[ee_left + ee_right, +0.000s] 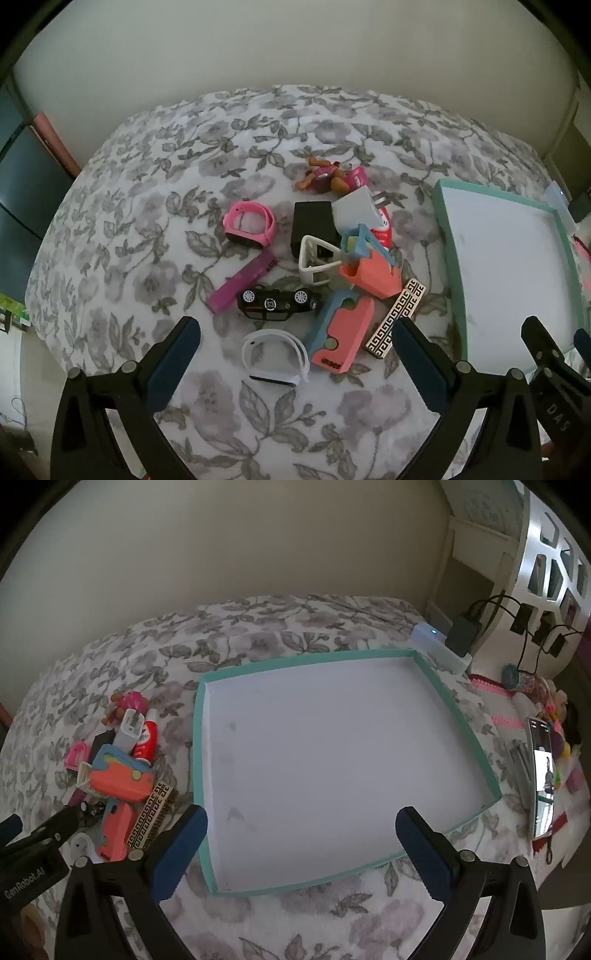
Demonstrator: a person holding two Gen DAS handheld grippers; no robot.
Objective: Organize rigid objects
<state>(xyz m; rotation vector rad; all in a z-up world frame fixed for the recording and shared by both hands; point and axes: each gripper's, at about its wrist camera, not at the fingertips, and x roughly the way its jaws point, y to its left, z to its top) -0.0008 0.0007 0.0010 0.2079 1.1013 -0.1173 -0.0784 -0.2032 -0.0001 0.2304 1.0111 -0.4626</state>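
The left gripper (295, 354) hangs over the bed (147, 229) with its fingers spread wide and nothing between them – below it lie the white wristband (275, 354) and the black toy car (277, 301) in a heap of small things. The right gripper (301, 845) also has its fingers spread and empty, above the near part of the teal tray (458, 716), which lies just right of the heap and holds nothing
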